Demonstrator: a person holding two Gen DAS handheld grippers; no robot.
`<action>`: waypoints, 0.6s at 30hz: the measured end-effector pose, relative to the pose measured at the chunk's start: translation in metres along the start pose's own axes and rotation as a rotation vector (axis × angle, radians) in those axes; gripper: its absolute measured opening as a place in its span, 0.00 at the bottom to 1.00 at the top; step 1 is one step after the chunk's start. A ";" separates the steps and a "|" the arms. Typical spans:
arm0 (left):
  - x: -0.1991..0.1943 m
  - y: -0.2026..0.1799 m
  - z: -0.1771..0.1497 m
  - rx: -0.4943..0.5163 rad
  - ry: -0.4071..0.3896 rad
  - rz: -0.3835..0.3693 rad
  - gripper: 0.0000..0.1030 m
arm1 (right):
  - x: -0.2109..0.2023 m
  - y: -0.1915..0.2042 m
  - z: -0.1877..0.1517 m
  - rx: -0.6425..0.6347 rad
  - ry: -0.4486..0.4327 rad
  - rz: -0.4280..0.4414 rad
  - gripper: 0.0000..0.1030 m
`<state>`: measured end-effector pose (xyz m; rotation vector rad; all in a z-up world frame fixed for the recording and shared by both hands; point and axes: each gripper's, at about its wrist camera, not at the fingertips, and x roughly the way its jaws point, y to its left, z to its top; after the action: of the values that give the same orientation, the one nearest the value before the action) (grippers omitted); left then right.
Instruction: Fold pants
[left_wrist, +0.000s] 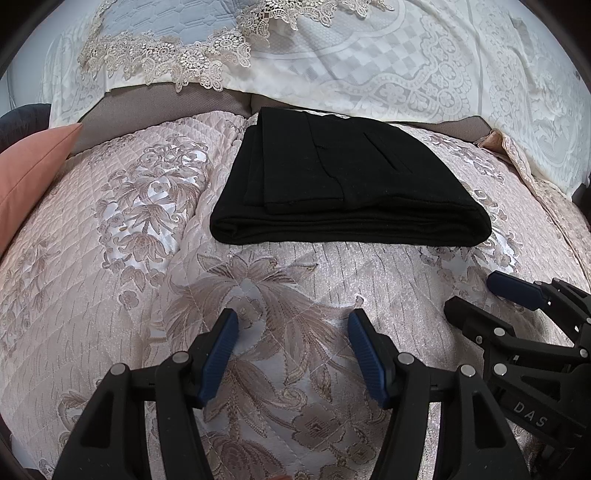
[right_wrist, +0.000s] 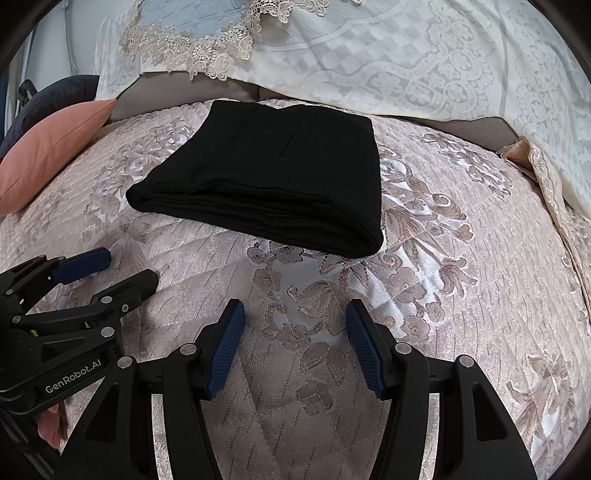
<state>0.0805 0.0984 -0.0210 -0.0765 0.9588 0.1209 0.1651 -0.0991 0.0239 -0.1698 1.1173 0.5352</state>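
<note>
A bed (left_wrist: 110, 280) is covered by a quilted pink bedspread (right_wrist: 461, 295) woven with a floral pattern. Black pants (left_wrist: 347, 184), folded into a compact rectangular stack, are laid flat on the bedspread toward its far side. A salmon-pink cushion (left_wrist: 33, 177) is rested on the bedspread at its left edge, well apart from the pants. Along the far edge, a white lace-patterned cover (left_wrist: 406, 66) is draped behind the pants.
</note>
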 end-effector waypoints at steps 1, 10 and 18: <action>0.000 0.000 0.000 0.000 0.000 0.000 0.63 | 0.000 -0.001 0.000 0.000 0.000 0.001 0.56; -0.001 -0.001 0.000 -0.006 0.000 -0.003 0.63 | 0.000 0.000 0.000 0.000 0.000 0.000 0.56; -0.001 -0.001 0.000 -0.007 0.000 -0.005 0.63 | 0.000 0.000 0.000 0.000 0.000 0.000 0.56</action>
<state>0.0800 0.0974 -0.0206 -0.0856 0.9587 0.1202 0.1652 -0.0994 0.0240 -0.1701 1.1173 0.5350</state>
